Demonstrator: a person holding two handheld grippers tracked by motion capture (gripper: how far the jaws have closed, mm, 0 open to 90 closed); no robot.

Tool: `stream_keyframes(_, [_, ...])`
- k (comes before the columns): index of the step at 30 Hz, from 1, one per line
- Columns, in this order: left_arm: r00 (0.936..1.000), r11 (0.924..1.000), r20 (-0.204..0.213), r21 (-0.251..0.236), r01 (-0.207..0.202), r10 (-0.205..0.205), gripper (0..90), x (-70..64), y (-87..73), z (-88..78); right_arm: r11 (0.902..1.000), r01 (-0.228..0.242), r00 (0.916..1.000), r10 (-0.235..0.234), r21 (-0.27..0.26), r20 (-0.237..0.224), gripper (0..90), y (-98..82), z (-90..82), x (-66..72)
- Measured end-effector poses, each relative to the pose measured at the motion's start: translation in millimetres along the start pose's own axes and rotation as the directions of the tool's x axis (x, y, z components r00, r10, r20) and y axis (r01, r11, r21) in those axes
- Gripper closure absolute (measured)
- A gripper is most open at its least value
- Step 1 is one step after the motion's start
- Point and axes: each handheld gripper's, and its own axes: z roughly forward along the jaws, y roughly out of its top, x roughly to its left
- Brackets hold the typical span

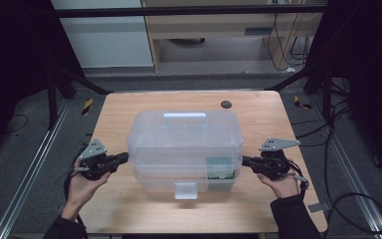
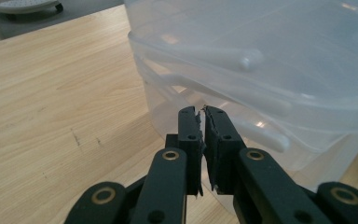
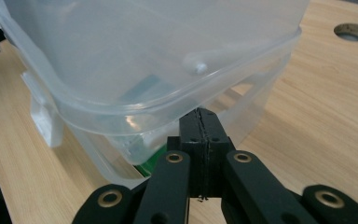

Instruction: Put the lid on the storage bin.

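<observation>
Presently, left claw [image 1: 124, 158] barely parted, right claw [image 1: 245, 161] closed empty; both flank clear storage box [image 1: 184, 144] on counter [image 1: 258, 114].

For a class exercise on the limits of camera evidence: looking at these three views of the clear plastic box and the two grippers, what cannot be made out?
- Contents of the clear plastic lidded storage box: a green and white item shows in the high view, blurred by the cloudy wall.
- Whether the left gripper tips touch the box: its own jaws hide the contact.
- Same for the right gripper, tucked under the rim.
- The front latch: too small to judge fastened.
</observation>
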Motion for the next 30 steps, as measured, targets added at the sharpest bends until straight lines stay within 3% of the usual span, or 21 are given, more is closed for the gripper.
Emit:
stream_keyframes(2, [0.9999, 0.9999, -0.017, 0.011, -0.001, 0.001, 83.5, 1.1, -1.3, 0.8, 0.9997, 0.003, 0.9998, -0.003, 0.025, 0.018, 90.0, -3.6, 2.4, -1.2])
stream_keyframes(4, [0.9993, 0.9998, -0.038, 0.021, -0.002, 0.002, 82.5, 2.1, -3.5, 2.2, 0.9998, -0.020, 0.9998, 0.020, 0.010, 0.007, 90.0, -7.3, 2.8, -5.0])
stream_keyframes(8, [0.9957, 0.9993, -0.093, 0.034, 0.012, -0.009, 77.9, 7.4, -9.3, 3.9, 0.9995, -0.027, 0.9969, 0.026, 0.014, 0.074, 89.1, -12.6, 3.5, -10.6])
stream_keyframes(10, [0.9928, 0.9990, -0.117, 0.034, 0.029, -0.024, 76.1, 11.3, -13.1, 4.8, 0.9996, -0.022, 0.9912, 0.019, 0.019, 0.131, 86.8, -16.1, 5.0, -14.2])
stream_keyframes(13, [0.9865, 0.9983, -0.159, 0.037, 0.045, -0.039, 69.8, 17.3, -19.7, 7.0, 0.9986, -0.052, 0.9841, 0.050, 0.007, 0.171, 81.1, -22.8, 7.3, -22.1])
stream_keyframes(19, [0.9650, 0.9945, -0.248, 0.036, 0.098, -0.086, 55.4, 31.0, -33.3, 10.7, 0.9946, -0.103, 0.9634, 0.100, 0.001, 0.249, 63.0, -37.5, 10.3, -38.7])
stream_keyframes(23, [0.9497, 0.9930, -0.300, 0.048, 0.108, -0.089, 43.7, 39.4, -42.6, 12.7, 0.9896, -0.144, 0.9460, 0.138, -0.004, 0.293, 48.3, -47.6, 12.1, -50.2])
stream_keyframes(26, [0.9427, 0.9909, -0.318, 0.052, 0.124, -0.101, 37.1, 44.5, -48.3, 14.1, 0.9871, -0.156, 0.9332, 0.160, -0.037, 0.322, 37.9, -53.4, 12.3, -57.3])
stream_keyframes(30, [0.9311, 0.9875, -0.345, 0.056, 0.147, -0.119, 32.0, 50.7, -54.4, 14.2, 0.9829, -0.182, 0.9156, 0.180, -0.028, 0.360, 29.6, -62.2, 12.5, -66.4])
